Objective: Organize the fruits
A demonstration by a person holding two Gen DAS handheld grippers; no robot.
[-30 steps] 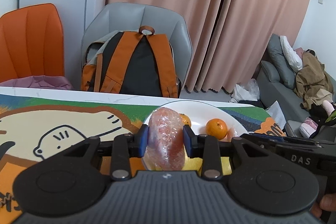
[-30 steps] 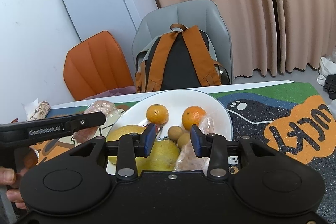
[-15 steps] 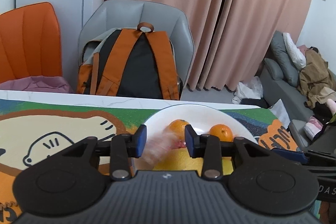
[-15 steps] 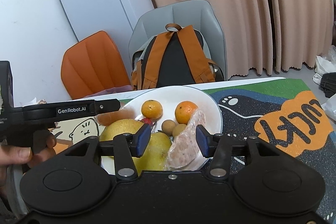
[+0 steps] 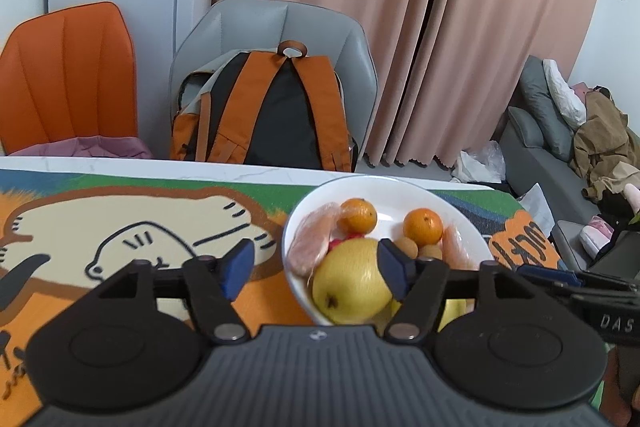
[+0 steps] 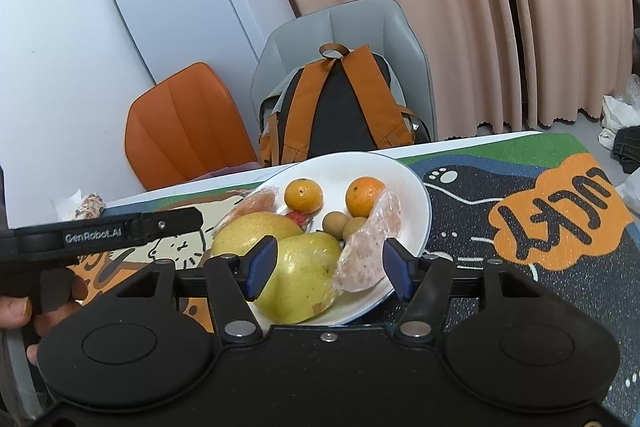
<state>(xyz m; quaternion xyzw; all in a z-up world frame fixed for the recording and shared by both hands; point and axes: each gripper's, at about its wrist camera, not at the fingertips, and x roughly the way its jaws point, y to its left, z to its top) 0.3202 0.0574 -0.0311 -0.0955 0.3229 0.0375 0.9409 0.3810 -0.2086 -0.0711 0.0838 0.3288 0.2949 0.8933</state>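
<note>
On the bench [image 6: 460, 143], a white plate [image 6: 416, 187] holding two pears [image 6: 304, 267], two oranges [image 6: 303, 195], small longans [image 6: 334, 221] and two wrapped pink pieces [image 6: 372, 239]. Left hand-held gripper [image 5: 316, 269] and right hand-held gripper [image 6: 326, 267] both spread, gripping nothing, at the plate's near rim. Bare mat [image 6: 520, 195] to the right.

plate [image 6: 420, 203]: 1 | tangerines [image 6: 303, 195]: 2 | yellow pears [image 6: 300, 279]: 2 | wrapped pomelo wedges [image 6: 370, 247]: 2 | longans [image 6: 334, 223]: 2 | chairs [image 6: 184, 127]: 2 | backpack [image 6: 340, 111]: 1
</note>
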